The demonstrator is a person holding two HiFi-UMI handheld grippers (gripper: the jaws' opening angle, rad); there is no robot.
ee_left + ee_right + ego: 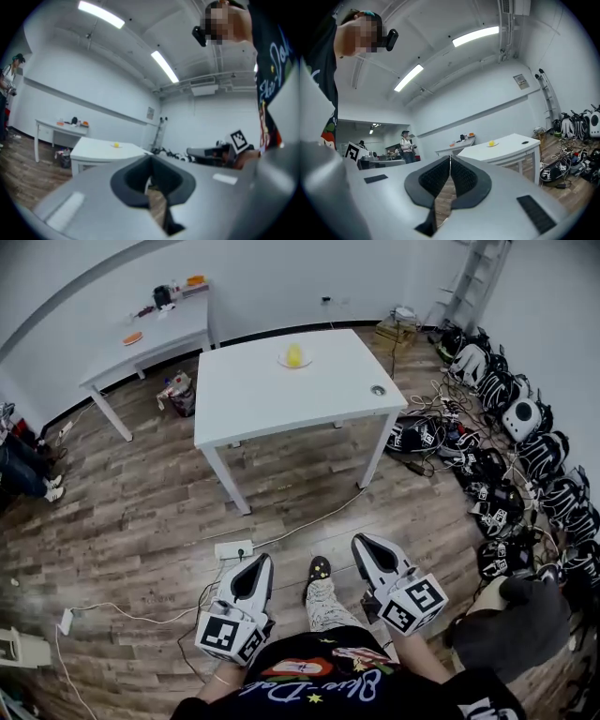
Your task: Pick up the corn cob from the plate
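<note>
White table (281, 395) stands on the wood floor, and the corn cob (294, 354) lies on a plate (282, 360) near its far edge, well apart from both grippers. Left gripper (263, 560) and right gripper (362, 542) are clenched and empty. The shirt's cursive print is too blurred to read.

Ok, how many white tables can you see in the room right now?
2. The white square table stands mid-room and carries the small white plate with the yellow corn cob. The long white table stands by the far wall, upper left. Others may be out of frame.
</note>
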